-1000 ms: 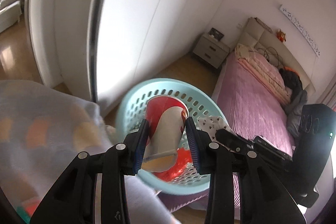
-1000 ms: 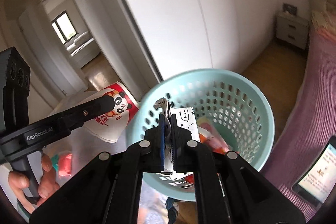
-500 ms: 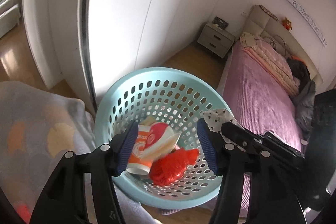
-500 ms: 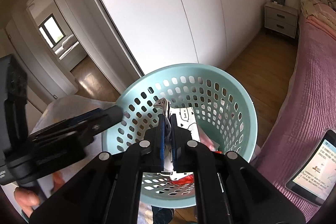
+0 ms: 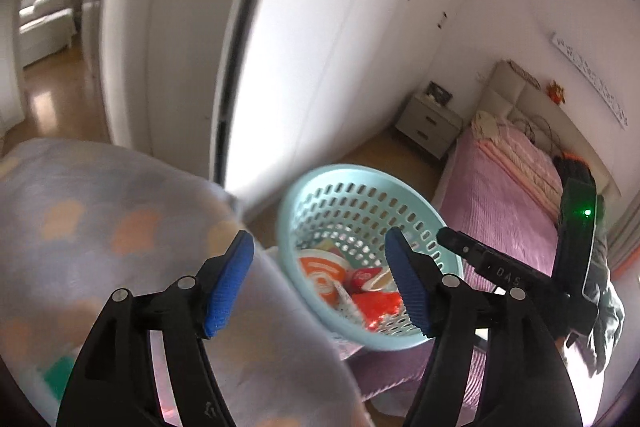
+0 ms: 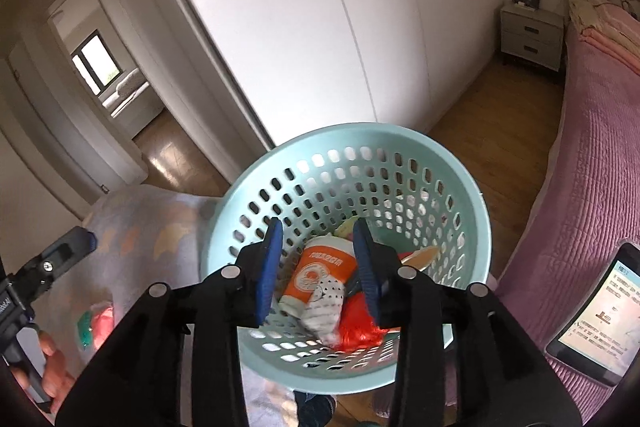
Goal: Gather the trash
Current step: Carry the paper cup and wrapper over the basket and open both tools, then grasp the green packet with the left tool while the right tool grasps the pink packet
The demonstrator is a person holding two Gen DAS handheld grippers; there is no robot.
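The left gripper (image 5: 318, 283), black with blue ribbed pads, is hovering over a pale patterned blanket (image 5: 100, 227); its jaws have just been opening and are standing wide, with nothing between them. The right gripper (image 6: 318, 267) is pointing down into the round pale-turquoise perforated plastic basket (image 6: 420, 155); its jaws have just been opening too and are standing narrowly apart, gripping nothing.

Below them, inside the basket, the trash is lying in a heap: an orange-and-white paper cup (image 6: 320, 271) on its side, a white dotted paper wrapper (image 6: 326, 311) leaning against it, and a crumpled red plastic wrapper (image 6: 356, 323) beside both.

A phone with a lit screen (image 6: 600, 311) is resting on the pink quilted bed cover (image 6: 592, 163) to the right. Farther off, white wardrobe doors (image 6: 320, 27) are lining the wall, and a grey two-drawer nightstand (image 6: 530, 35) is standing by the bed.
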